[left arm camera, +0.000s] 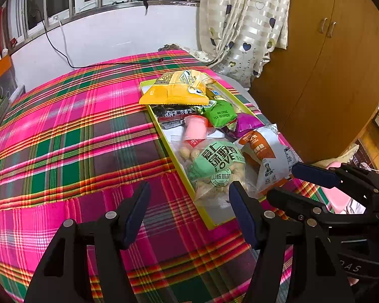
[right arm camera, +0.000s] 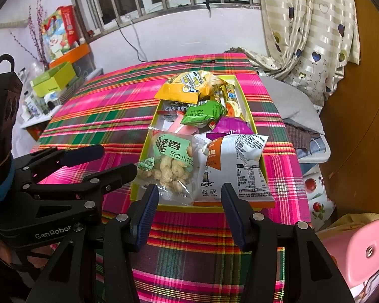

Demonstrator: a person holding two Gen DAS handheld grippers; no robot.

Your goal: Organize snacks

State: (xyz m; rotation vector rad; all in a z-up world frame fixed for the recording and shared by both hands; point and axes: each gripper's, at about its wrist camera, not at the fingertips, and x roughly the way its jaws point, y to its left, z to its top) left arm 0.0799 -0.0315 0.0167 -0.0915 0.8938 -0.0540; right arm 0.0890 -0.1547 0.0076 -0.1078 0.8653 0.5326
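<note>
Right wrist view: right gripper [right arm camera: 187, 209] and left gripper [left arm camera: 189, 202] both hang spread apart, empty, near the snack tray's [right arm camera: 247, 106] closest edge.

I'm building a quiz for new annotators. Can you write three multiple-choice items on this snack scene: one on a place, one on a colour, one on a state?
1. Where does the yellow bag lie?
A. at the tray's far end
B. on the floor
C. in a gripper

2. What colour is the tray's rim?
A. red
B. yellow-green
C. black

3. How is the right gripper?
A. shut on a packet
B. out of view
C. open, holding nothing

Answers: 1 A, it tops the pile farthest from both cameras. 2 B, the edge shows yellow-green against the plaid cloth. 3 C, its jaws stand apart over cloth.
</note>
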